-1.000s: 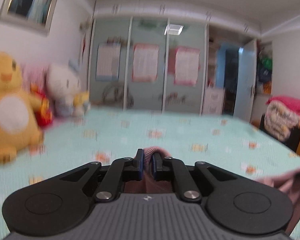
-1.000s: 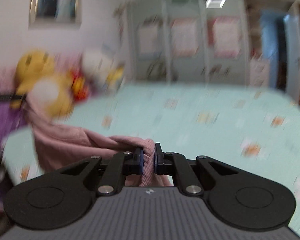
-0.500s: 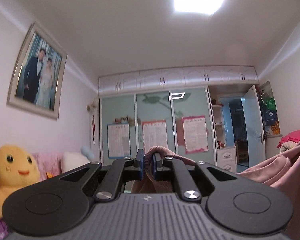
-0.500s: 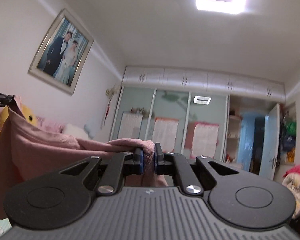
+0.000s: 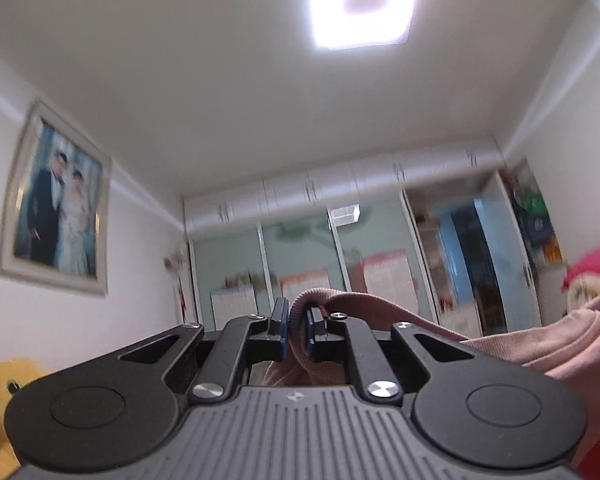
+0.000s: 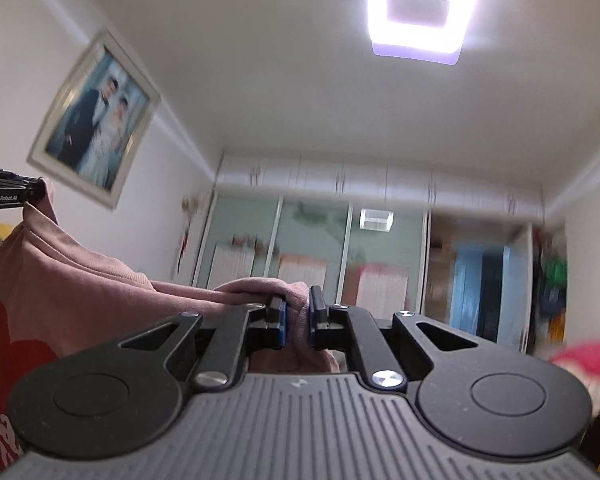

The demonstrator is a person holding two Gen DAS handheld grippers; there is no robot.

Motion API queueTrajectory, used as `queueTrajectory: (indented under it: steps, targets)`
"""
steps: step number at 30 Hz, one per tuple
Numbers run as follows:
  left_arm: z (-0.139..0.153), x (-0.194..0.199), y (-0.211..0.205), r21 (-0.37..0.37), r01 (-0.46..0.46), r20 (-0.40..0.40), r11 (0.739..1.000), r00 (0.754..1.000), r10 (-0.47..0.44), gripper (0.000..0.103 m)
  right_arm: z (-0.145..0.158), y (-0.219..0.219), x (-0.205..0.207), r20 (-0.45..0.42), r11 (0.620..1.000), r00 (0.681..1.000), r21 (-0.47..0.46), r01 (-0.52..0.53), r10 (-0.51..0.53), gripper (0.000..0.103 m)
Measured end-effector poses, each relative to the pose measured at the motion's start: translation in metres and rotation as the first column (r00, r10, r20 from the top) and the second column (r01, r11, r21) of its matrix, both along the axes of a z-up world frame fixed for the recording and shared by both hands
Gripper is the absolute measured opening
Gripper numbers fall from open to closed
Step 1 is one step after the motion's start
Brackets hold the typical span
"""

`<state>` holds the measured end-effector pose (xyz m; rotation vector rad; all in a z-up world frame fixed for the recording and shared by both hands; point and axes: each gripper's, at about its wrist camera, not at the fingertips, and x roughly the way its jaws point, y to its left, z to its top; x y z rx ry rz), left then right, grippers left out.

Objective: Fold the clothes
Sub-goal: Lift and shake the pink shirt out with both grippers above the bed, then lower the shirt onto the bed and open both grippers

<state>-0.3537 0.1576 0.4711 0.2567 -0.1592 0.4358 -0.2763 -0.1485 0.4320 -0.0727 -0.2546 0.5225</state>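
Bedroom with a white ceiling, a lit square ceiling light (image 5: pixel 364 4) and a sliding-door wardrobe (image 6: pixel 316 252) on the far wall. Both claws point slightly up. The left gripper (image 5: pixel 294 330) is pinched tight on a fold of the pink sweatshirt (image 5: pixel 540 344), which runs off to the right from it. The right gripper (image 6: pixel 296 322) is clamped on another bunch of that sweatshirt, cloth sagging away to its left, a red print showing low down. A framed wedding photo (image 5: pixel 56 216) hangs on the left wall.
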Motion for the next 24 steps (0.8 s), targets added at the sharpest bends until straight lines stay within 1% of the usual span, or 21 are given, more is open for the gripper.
queueTrajectory:
  steps: [1,2,3,5,6,7,8,9,10,12,13,14,15,16,17,18,19,20,21,23,24]
  targets:
    - [-0.015,0.019,0.005,-0.023,-0.003,-0.053,1.000,0.999,0.002,0.010,-0.011,0.004,0.014,-0.046,1.000,0.999,-0.006,-0.003,0.003,0.009]
    - [-0.036,0.038,0.011,-0.043,-0.012,-0.113,0.999,0.994,0.007,0.010,-0.028,0.010,0.028,-0.090,1.000,0.996,-0.022,0.004,-0.006,0.009]
    - [-0.058,0.057,0.018,-0.060,-0.024,-0.172,0.998,0.985,0.013,0.010,-0.046,0.016,0.042,-0.133,0.999,0.991,-0.038,0.010,-0.015,0.009]
    - [-0.107,0.093,0.031,-0.090,-0.051,-0.293,0.995,0.956,0.023,0.010,-0.081,0.028,0.070,-0.219,0.997,0.975,-0.071,0.021,-0.036,0.009]
    - [-0.135,0.109,0.036,-0.105,-0.060,-0.358,0.993,0.933,0.018,0.012,-0.104,0.036,0.083,-0.271,0.995,0.961,-0.092,0.025,-0.049,0.009]
    - [-0.165,0.123,0.044,-0.137,-0.069,-0.430,0.988,0.903,0.003,0.014,-0.126,0.043,0.096,-0.321,0.993,0.945,-0.113,0.028,-0.063,0.009]
    - [-0.195,0.136,0.053,-0.173,-0.081,-0.500,0.982,0.866,-0.016,0.016,-0.149,0.051,0.109,-0.372,0.991,0.925,-0.133,0.029,-0.077,0.009]
    - [-0.226,0.150,0.063,-0.208,-0.096,-0.566,0.973,0.824,-0.039,0.017,-0.173,0.056,0.124,-0.441,0.990,0.894,-0.140,0.024,-0.084,0.009]
    - [-0.256,0.163,0.072,-0.241,-0.114,-0.627,0.964,0.776,-0.064,0.018,-0.199,0.063,0.139,-0.517,0.989,0.850,-0.147,0.024,-0.097,0.009]
    - [-0.304,0.171,0.085,-0.317,-0.160,-0.704,0.935,0.700,-0.119,0.029,-0.249,0.074,0.163,-0.640,0.983,0.755,-0.181,0.030,-0.140,0.011]
    - [-0.327,0.174,0.091,-0.354,-0.186,-0.735,0.917,0.661,-0.149,0.030,-0.274,0.078,0.172,-0.689,0.979,0.706,-0.200,0.032,-0.164,0.011]
    - [-0.338,0.170,0.094,-0.377,-0.199,-0.738,0.904,0.655,-0.164,0.031,-0.292,0.078,0.177,-0.722,0.978,0.668,-0.207,0.039,-0.179,0.014]
    - [-0.346,0.164,0.096,-0.397,-0.207,-0.732,0.894,0.659,-0.173,0.035,-0.302,0.076,0.176,-0.744,0.981,0.645,-0.185,0.053,-0.175,0.019]
    - [-0.353,0.157,0.098,-0.417,-0.214,-0.726,0.883,0.664,-0.181,0.040,-0.313,0.073,0.176,-0.766,0.984,0.621,-0.163,0.068,-0.170,0.022]
    - [-0.360,0.151,0.100,-0.436,-0.222,-0.719,0.872,0.668,-0.190,0.053,-0.323,0.071,0.175,-0.786,0.986,0.596,-0.141,0.084,-0.163,0.030]
    - [-0.363,0.142,0.103,-0.446,-0.227,-0.708,0.866,0.681,-0.186,0.064,-0.332,0.068,0.175,-0.804,0.988,0.573,-0.120,0.099,-0.155,0.037]
    - [-0.360,0.132,0.105,-0.457,-0.227,-0.690,0.860,0.700,-0.182,0.068,-0.333,0.063,0.172,-0.808,0.989,0.571,-0.098,0.111,-0.144,0.040]
    - [-0.355,0.123,0.105,-0.473,-0.221,-0.669,0.853,0.720,-0.184,0.075,-0.334,0.058,0.169,-0.811,0.990,0.570,-0.077,0.122,-0.133,0.043]
    - [-0.352,0.112,0.109,-0.490,-0.216,-0.652,0.845,0.734,-0.191,0.078,-0.336,0.055,0.166,-0.807,0.990,0.577,-0.066,0.124,-0.127,0.047]
    - [-0.353,0.105,0.109,-0.515,-0.209,-0.641,0.831,0.738,-0.211,0.079,-0.339,0.052,0.161,-0.799,0.990,0.585,-0.087,0.110,-0.136,0.048]
    - [-0.357,0.105,0.108,-0.519,-0.214,-0.649,0.827,0.729,-0.219,0.079,-0.341,0.052,0.158,-0.796,0.989,0.587,-0.106,0.099,-0.144,0.048]
